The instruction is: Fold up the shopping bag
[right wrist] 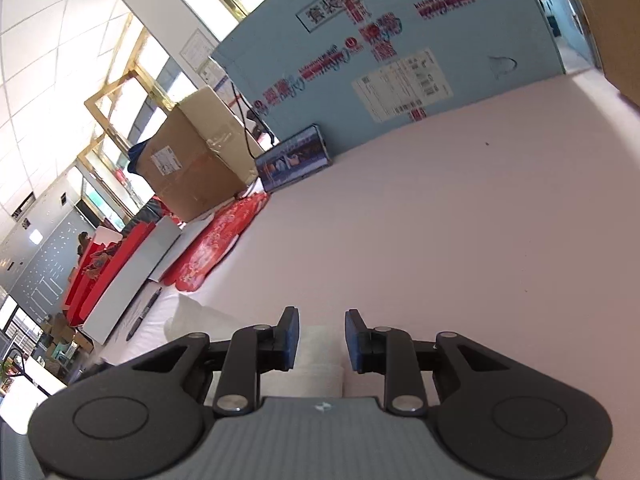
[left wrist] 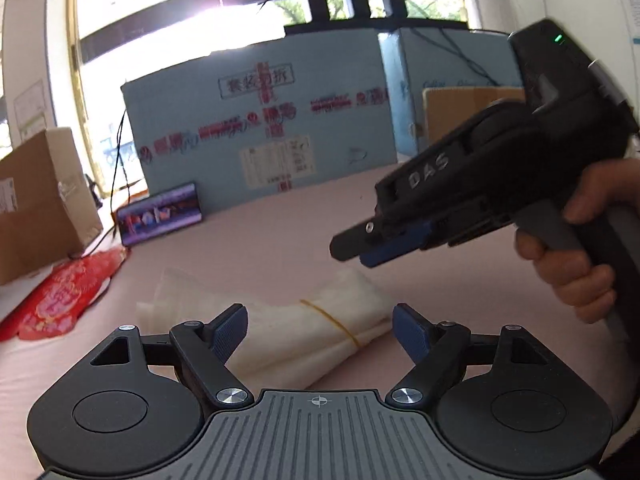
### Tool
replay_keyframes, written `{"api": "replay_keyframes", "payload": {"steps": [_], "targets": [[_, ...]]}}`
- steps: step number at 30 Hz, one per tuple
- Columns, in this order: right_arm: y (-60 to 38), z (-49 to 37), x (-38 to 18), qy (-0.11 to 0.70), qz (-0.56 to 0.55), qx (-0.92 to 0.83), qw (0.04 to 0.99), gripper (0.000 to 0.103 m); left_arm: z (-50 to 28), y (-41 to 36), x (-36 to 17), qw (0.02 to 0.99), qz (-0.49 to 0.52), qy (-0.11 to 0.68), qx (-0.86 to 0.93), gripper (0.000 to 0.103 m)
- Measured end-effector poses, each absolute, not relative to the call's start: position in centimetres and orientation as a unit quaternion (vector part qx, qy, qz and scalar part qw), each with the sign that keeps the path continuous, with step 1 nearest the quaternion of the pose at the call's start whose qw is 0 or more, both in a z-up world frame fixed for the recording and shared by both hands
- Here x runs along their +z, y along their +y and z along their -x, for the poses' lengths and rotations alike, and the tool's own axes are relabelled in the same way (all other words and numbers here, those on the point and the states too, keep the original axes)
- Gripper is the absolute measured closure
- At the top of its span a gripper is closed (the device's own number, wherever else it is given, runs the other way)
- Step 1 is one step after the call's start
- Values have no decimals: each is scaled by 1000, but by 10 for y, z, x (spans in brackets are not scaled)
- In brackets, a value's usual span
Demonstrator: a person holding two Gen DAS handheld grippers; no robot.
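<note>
Left gripper (left wrist: pixel 319 330) low over the pink desk (left wrist: pixel 280 232), jaws spread wide, nothing between the pads. Just beyond its fingertips lies the bag (left wrist: pixel 304 320): white, translucent, folded into a flat bundle with a thin yellow band (left wrist: pixel 332 320) around it, resting on the desk.

Right gripper (left wrist: pixel 352 246) hangs above the far end of the bag, tilted down toward it, held by the right hand (left wrist: pixel 576 248) on the grey grip. From the left camera its black and blue fingers look close together. Its own camera shows the jaws (right wrist: pixel 322 340) parted to a narrow gap, empty, with a pale strip of bag (right wrist: pixel 320 356) below them.

To the left of the bag, a red patterned packet (left wrist: pixel 60 300) lies flat at the desk edge. Beside it, a pen (right wrist: pixel 144 314) and a white board (right wrist: pixel 132 276). Behind, a brown carton (left wrist: pixel 40 208) and a small lit screen (left wrist: pixel 162 214) propped on the desk. Farther back a large pale-blue box (left wrist: pixel 260 128) with red print and a shipping label stands across the desk. Bright windows (left wrist: pixel 180 12) behind it.
</note>
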State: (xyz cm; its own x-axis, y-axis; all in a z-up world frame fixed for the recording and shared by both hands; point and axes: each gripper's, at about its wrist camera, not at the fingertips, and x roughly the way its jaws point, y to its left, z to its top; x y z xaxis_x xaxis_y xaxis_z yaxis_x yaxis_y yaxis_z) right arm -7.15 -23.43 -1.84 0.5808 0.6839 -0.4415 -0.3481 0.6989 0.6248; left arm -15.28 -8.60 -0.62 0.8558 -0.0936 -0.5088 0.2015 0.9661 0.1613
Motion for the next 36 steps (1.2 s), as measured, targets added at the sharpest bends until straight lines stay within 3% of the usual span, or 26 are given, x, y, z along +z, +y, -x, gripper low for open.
{"api": "replay_keyframes", "payload": {"steps": [4, 6, 15, 17, 18, 20, 26, 29, 31, 36], "targets": [[-229, 64, -30, 378, -249, 341, 824, 80, 143, -92, -18, 949, -132, 281, -50, 23], [-229, 56, -40, 400, -254, 342, 812, 103, 142, -92, -18, 948, -138, 283, -44, 22], [-232, 69, -41, 398, -253, 340, 814, 103, 140, -89, -14, 944, -166, 285, -15, 21], [-233, 69, -41, 398, -255, 341, 812, 103, 140, -82, -14, 943, -172, 284, 27, 24], [-233, 69, -41, 398, -257, 341, 812, 103, 139, -75, -15, 940, -185, 278, 76, 32], [-234, 69, -41, 398, -261, 340, 811, 103, 137, -57, -14, 937, -178, 278, 118, 33], [-235, 63, -45, 404, -279, 336, 804, 103, 167, -83, 6, 960, -175, 220, 8, 33], [-235, 60, -46, 407, -289, 333, 800, 103, 156, -101, -3, 954, -183, 234, -36, 34], [-237, 58, -46, 410, -296, 331, 797, 103, 145, -105, -10, 950, -186, 247, -40, 55], [-233, 56, -37, 398, -268, 327, 814, 98, 142, -126, -20, 930, -253, 259, -62, 81]]}}
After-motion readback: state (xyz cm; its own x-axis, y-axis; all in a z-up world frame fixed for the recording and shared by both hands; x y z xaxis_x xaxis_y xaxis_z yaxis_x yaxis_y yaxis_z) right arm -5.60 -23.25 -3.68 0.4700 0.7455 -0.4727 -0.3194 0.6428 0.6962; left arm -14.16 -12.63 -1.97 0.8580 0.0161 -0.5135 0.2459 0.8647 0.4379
